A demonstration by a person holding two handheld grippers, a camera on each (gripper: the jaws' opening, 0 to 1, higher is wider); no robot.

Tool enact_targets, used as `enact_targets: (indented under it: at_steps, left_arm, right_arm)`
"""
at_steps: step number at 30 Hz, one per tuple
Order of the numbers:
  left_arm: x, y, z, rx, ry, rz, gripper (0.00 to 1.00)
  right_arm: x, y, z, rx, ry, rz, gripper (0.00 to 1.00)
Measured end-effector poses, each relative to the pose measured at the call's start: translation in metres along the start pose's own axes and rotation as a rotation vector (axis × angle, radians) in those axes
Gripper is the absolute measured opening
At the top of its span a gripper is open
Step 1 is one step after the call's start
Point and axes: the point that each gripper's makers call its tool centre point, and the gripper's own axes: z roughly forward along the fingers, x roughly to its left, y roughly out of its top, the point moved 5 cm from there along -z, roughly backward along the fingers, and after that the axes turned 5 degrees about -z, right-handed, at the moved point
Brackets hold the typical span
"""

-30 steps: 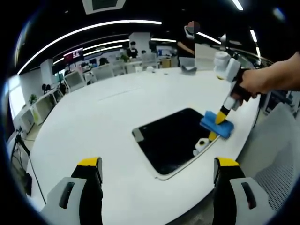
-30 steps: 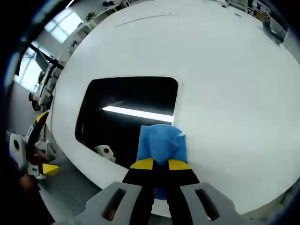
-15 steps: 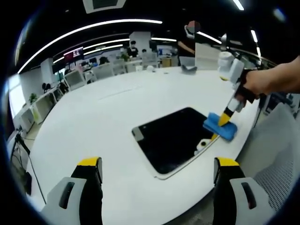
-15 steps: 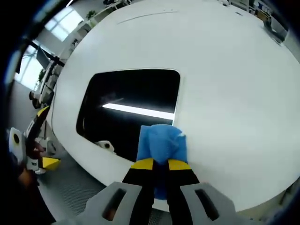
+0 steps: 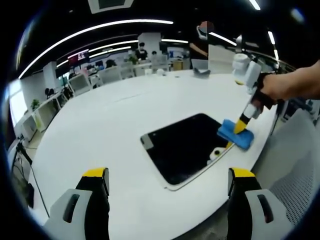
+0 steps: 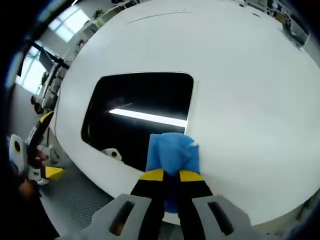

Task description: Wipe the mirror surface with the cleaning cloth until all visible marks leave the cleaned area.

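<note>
A dark rectangular mirror (image 5: 187, 147) (image 6: 140, 112) with a white frame lies flat on the white table (image 5: 110, 125), near its edge. My right gripper (image 6: 171, 176) (image 5: 239, 129) is shut on a folded blue cleaning cloth (image 6: 172, 154) (image 5: 235, 134), which rests on the mirror's corner and frame at the table edge. A light strip reflects in the glass (image 6: 147, 118). My left gripper (image 5: 167, 175) hangs open above the table's near edge, well short of the mirror, with nothing between its jaws.
A person's hand (image 5: 285, 87) holds the right gripper. A small white object (image 5: 216, 153) (image 6: 113, 154) shows reflected at the mirror's edge. Desks, chairs and people stand far behind the table. Grey mesh flooring (image 6: 85, 205) lies below the table edge.
The right gripper with the cloth has slid a little toward the mirror's far corner over the past second; in the last half second it has barely moved. The left gripper stays still.
</note>
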Motion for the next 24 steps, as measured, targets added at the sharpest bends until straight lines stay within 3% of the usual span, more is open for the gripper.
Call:
enact_targets:
  at_steps: [9,24]
  left_arm:
    - [-0.0004,0.0011,0.0001,-0.001,0.016,-0.001,0.99]
    - [-0.0008,0.001,0.0007,0.001,0.017,-0.002,0.99]
  right_arm:
    - [0.0068,0.0021,0.0001,0.006,0.01,-0.045,0.03]
    - [0.0057,0.0019,0.0019,0.006,0.014,-0.043,0.03]
